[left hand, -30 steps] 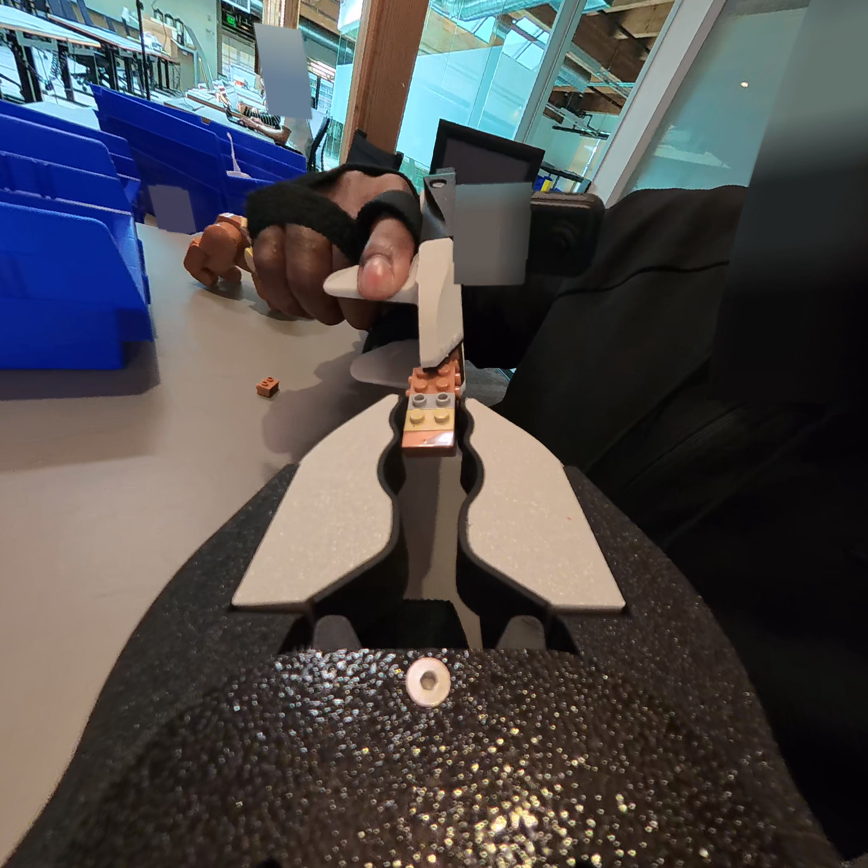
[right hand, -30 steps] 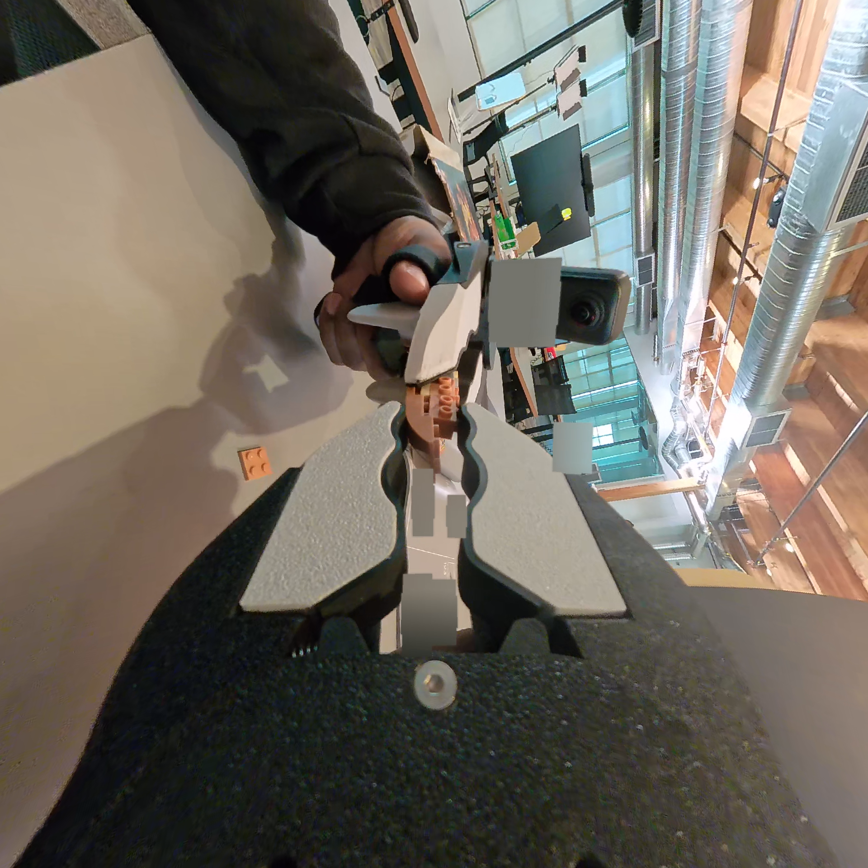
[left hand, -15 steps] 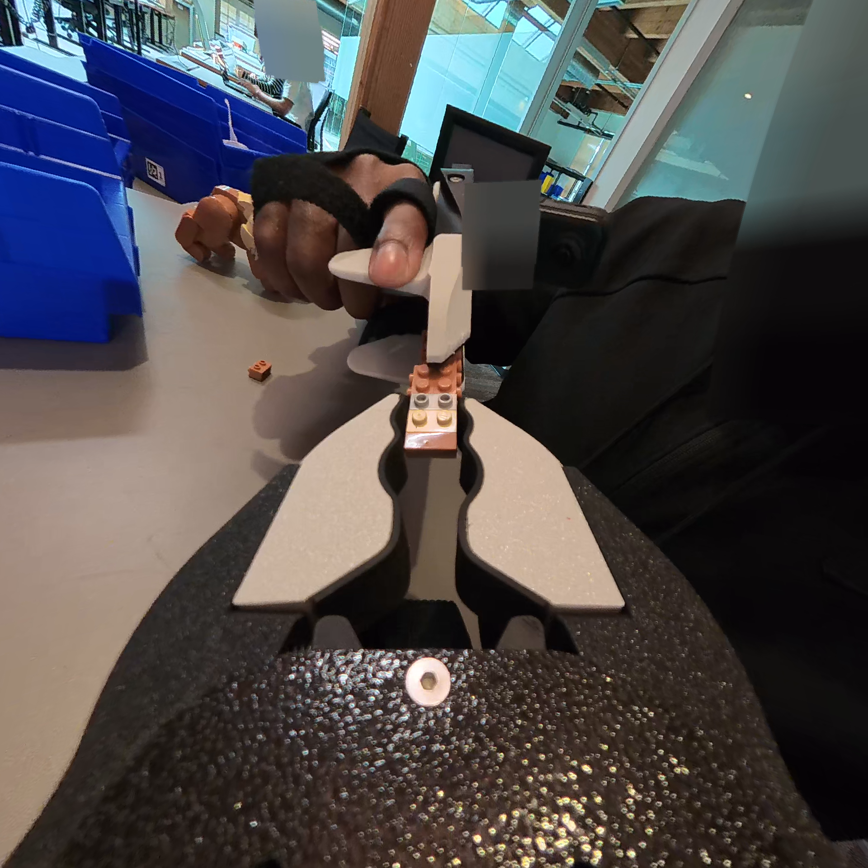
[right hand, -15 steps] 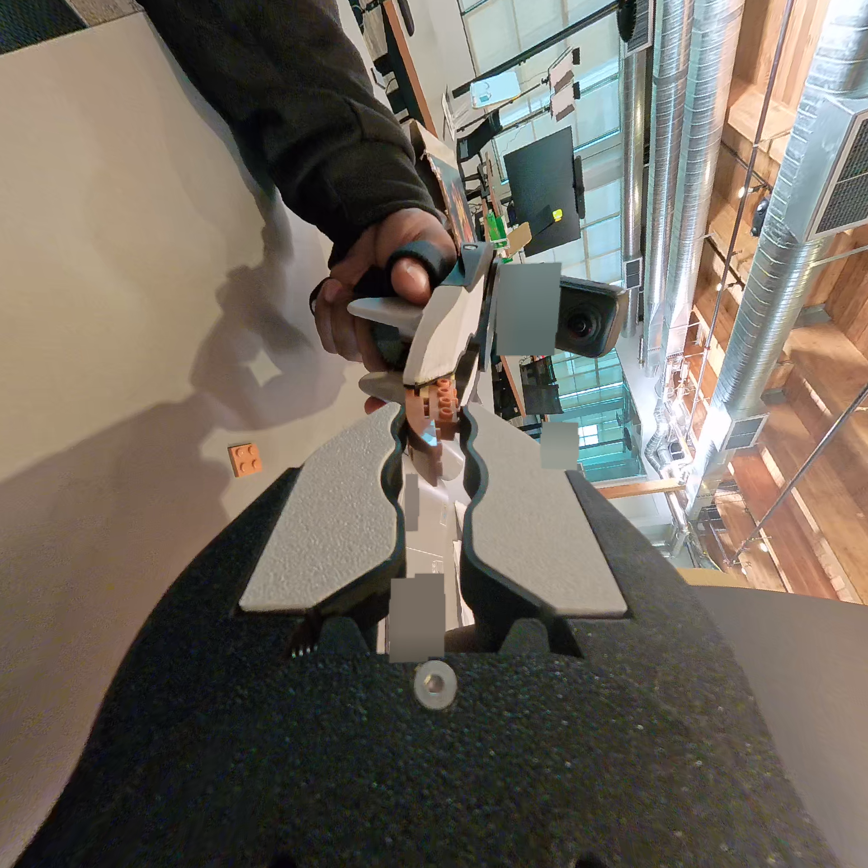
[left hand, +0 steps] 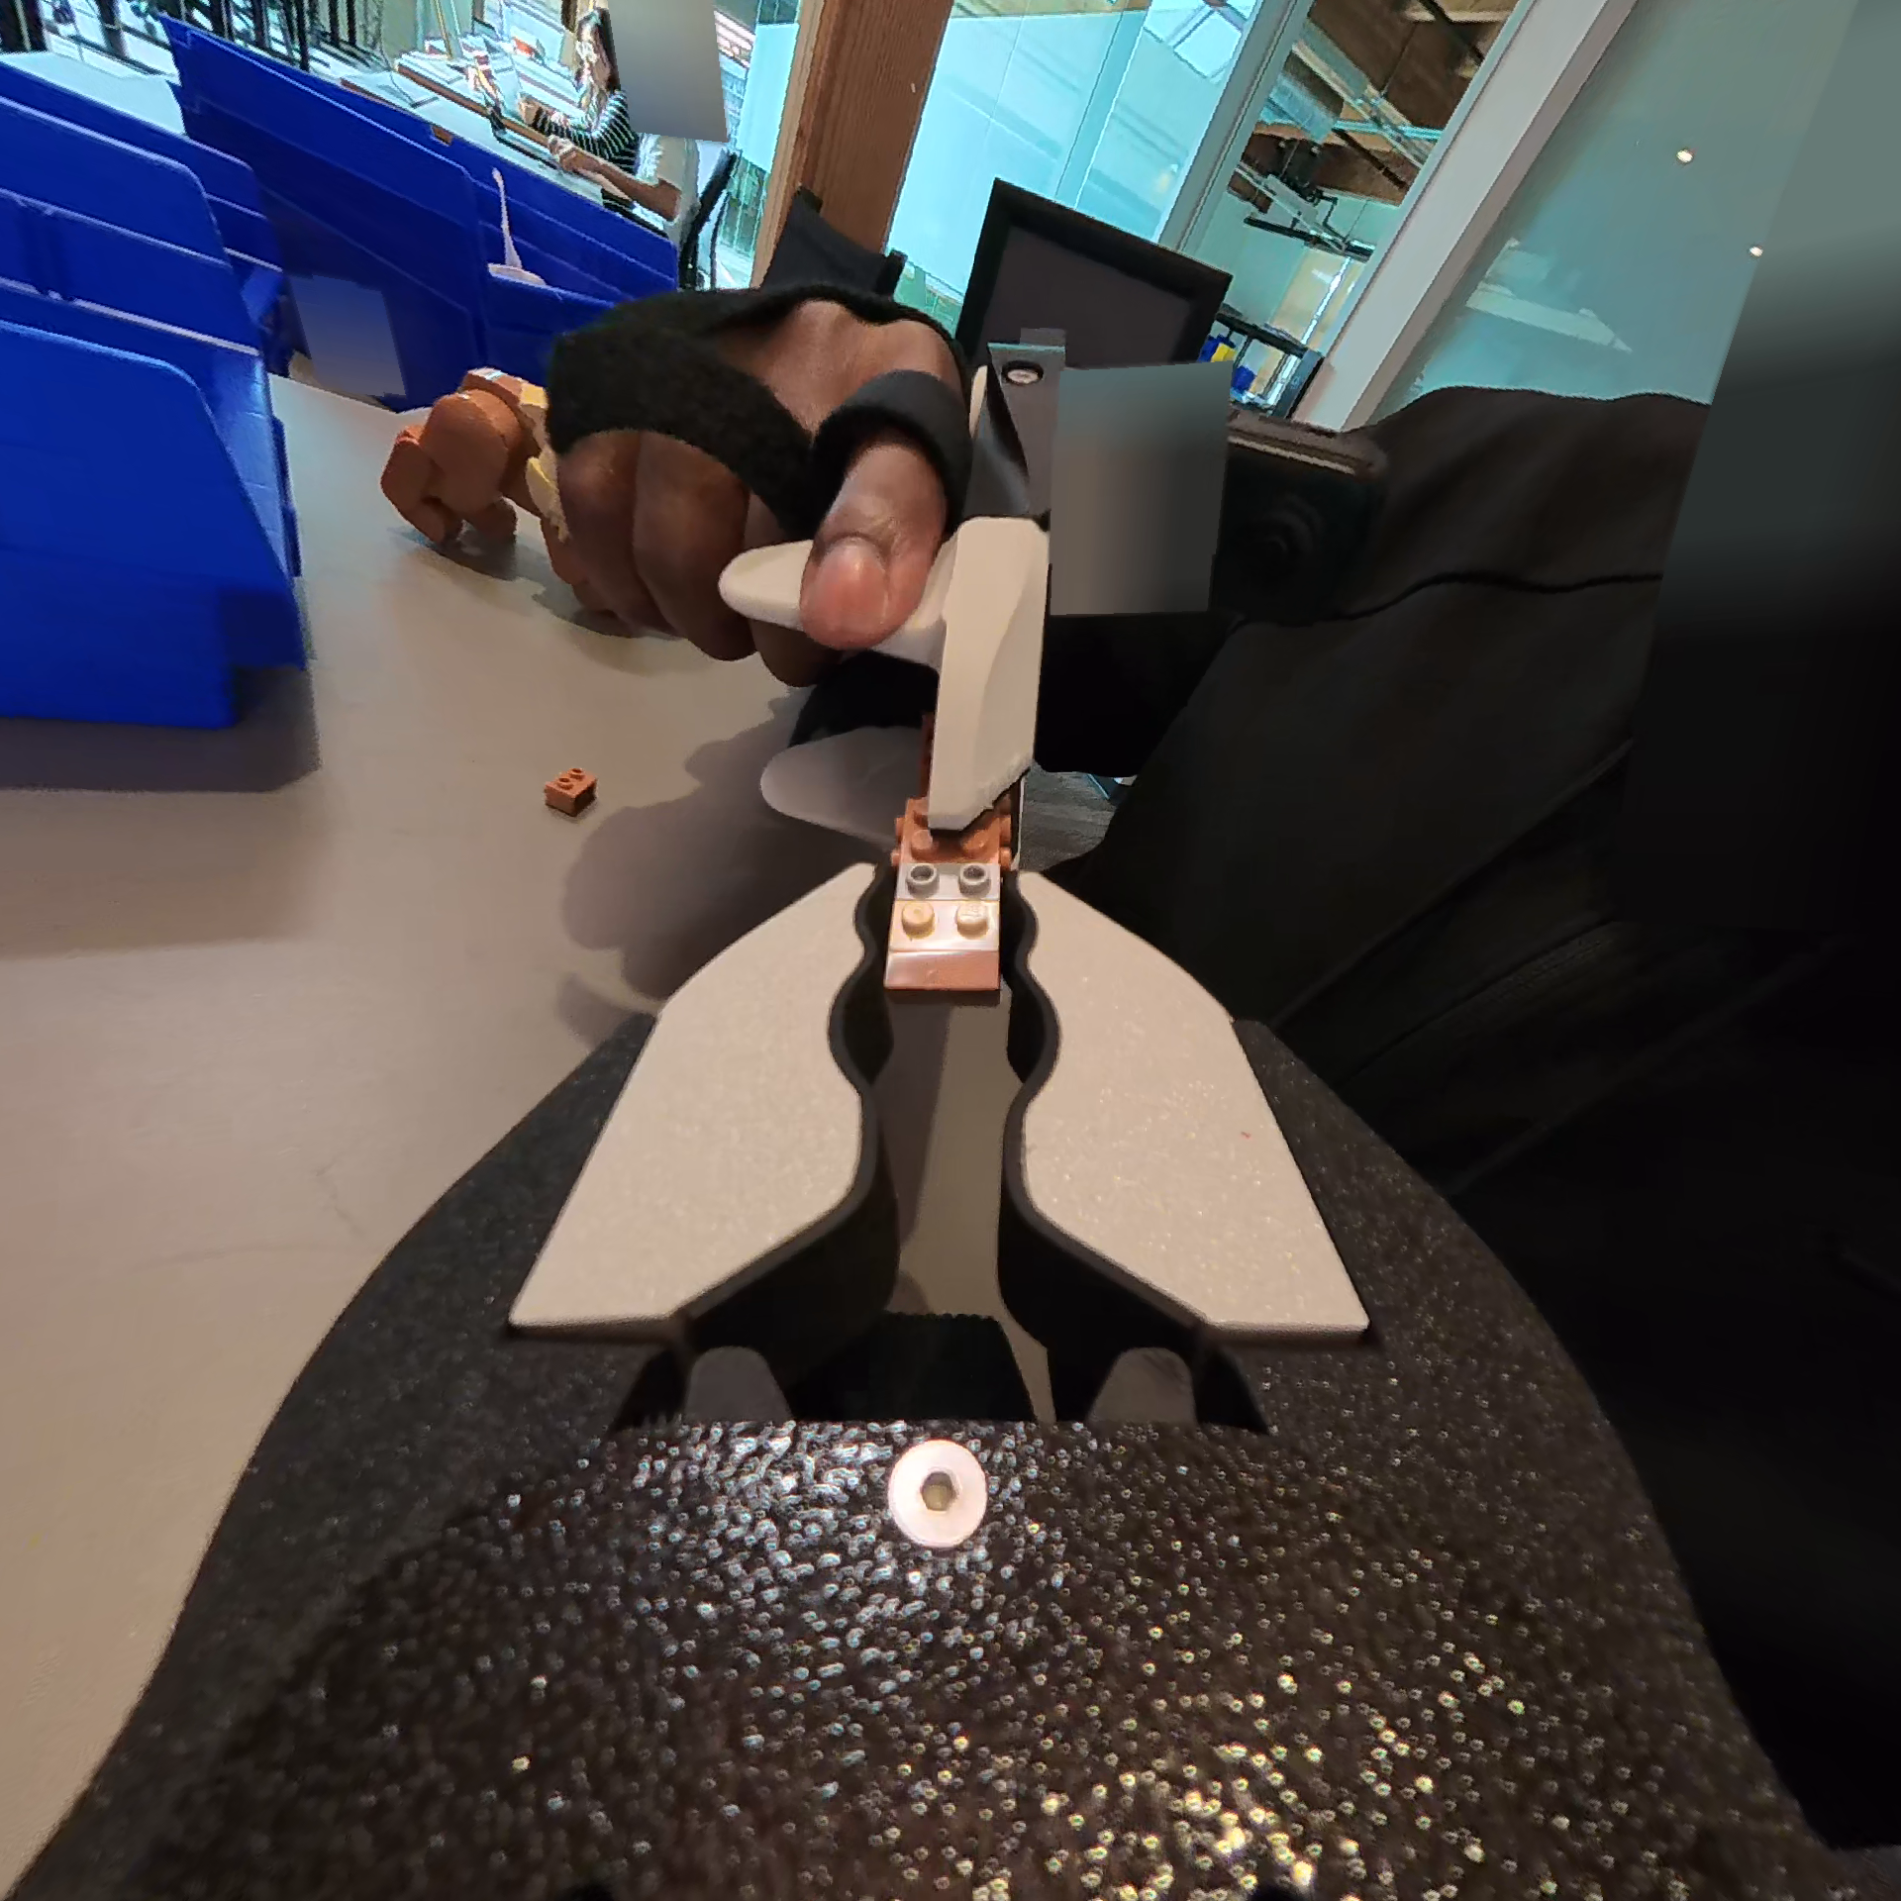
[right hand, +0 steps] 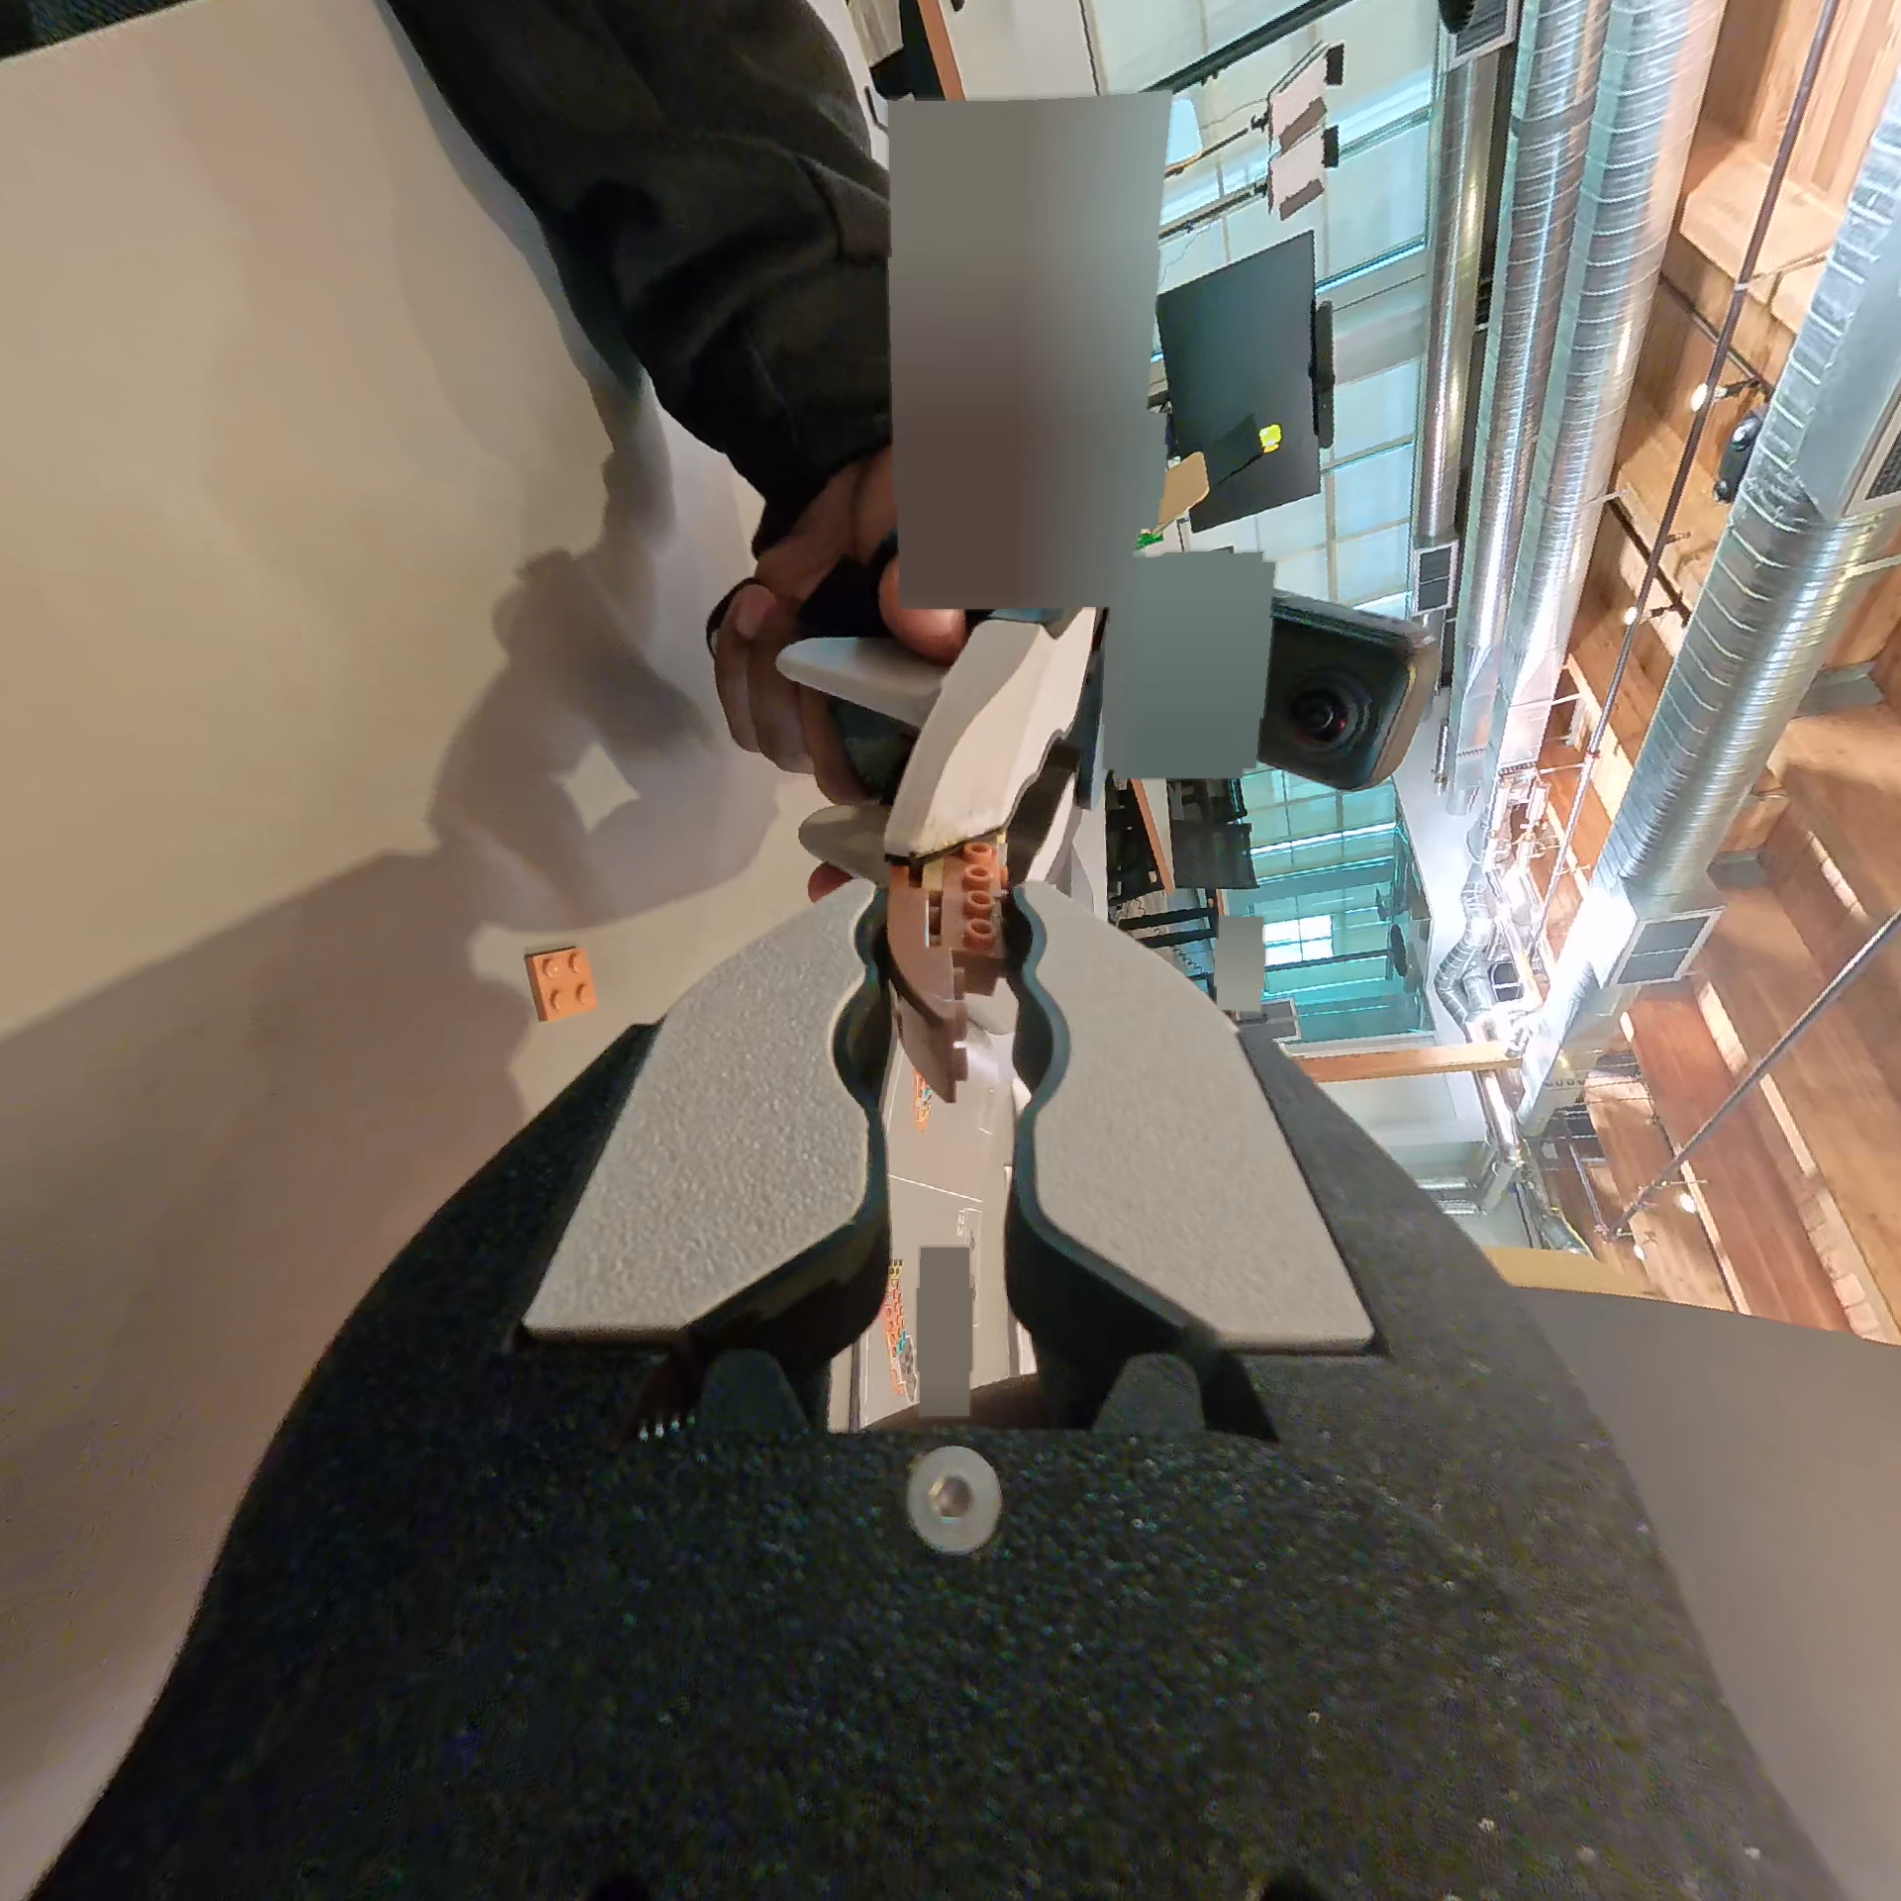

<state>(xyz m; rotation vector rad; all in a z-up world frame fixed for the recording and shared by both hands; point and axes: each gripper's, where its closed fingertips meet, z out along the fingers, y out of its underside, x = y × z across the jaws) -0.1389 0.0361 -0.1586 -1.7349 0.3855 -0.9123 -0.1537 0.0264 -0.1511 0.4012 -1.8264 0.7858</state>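
My left gripper (left hand: 941, 910) is shut on a small brick assembly (left hand: 943, 941) with a brown slope, tan studs and grey studs, held above the grey table (left hand: 257, 1029). The right gripper's white fingers (left hand: 977, 741) come in from the far side and pinch the assembly's orange-brown studded end (left hand: 952, 835). In the right wrist view my right gripper (right hand: 946, 926) is shut on the same brown and orange assembly (right hand: 952, 941), and the left gripper's white finger (right hand: 967, 761) clamps its far end. A hand (left hand: 741, 514) holds the right gripper.
A loose orange-brown brick (left hand: 571, 792) lies on the table, also in the right wrist view (right hand: 561, 982). A brown brick figure (left hand: 463, 473) stands behind the hand. Blue bins (left hand: 123, 535) line the table's left. A dark monitor (left hand: 1090, 288) and a dark-sleeved arm (right hand: 669, 206) are near. The grippers are tip to tip, or close to it.
Both grippers stay shut on the joined assembly, tip to tip. The pair has shifted slightly, and the assembly shows more tilted in the right wrist view.
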